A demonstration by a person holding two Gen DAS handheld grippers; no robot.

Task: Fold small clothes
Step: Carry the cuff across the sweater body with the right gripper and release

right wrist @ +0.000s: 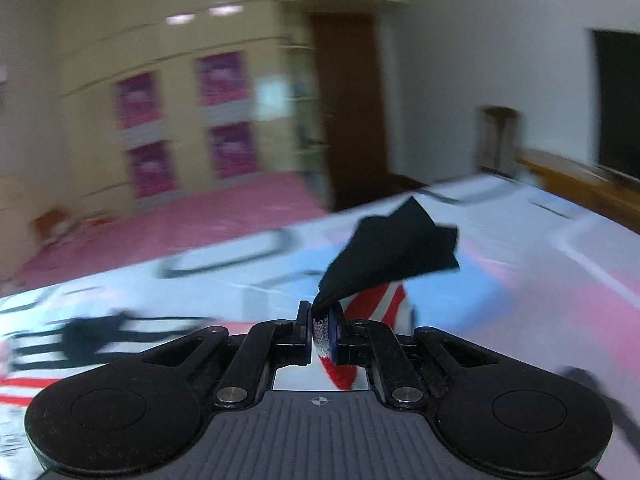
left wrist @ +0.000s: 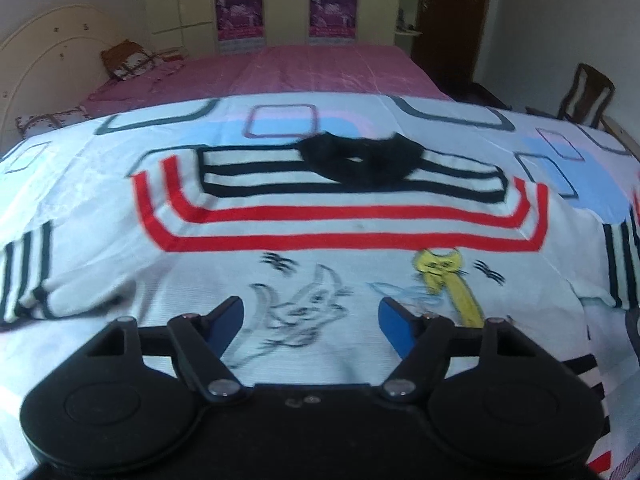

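Observation:
A small white shirt (left wrist: 320,272) lies spread flat on a patterned sheet, with red and black stripes, cat drawings and a black collar (left wrist: 360,160) at its far end. My left gripper (left wrist: 312,312) is open over the lower part with the cat print, with nothing pinched between its blue pads. In the right wrist view my right gripper (right wrist: 318,316) is shut on a red-and-white striped sleeve (right wrist: 376,300). The sleeve's black cuff (right wrist: 392,248) sticks up past the fingertips, lifted off the sheet. The collar (right wrist: 88,338) shows blurred at the left.
The white sheet (left wrist: 280,124) with blue and pink rectangles covers the near end of a bed with a pink cover (left wrist: 320,72). A headboard (left wrist: 40,60) and pillows stand at the left, a wardrobe (left wrist: 240,8) and door (left wrist: 452,12) behind, and a wooden chair (left wrist: 588,92) at the right.

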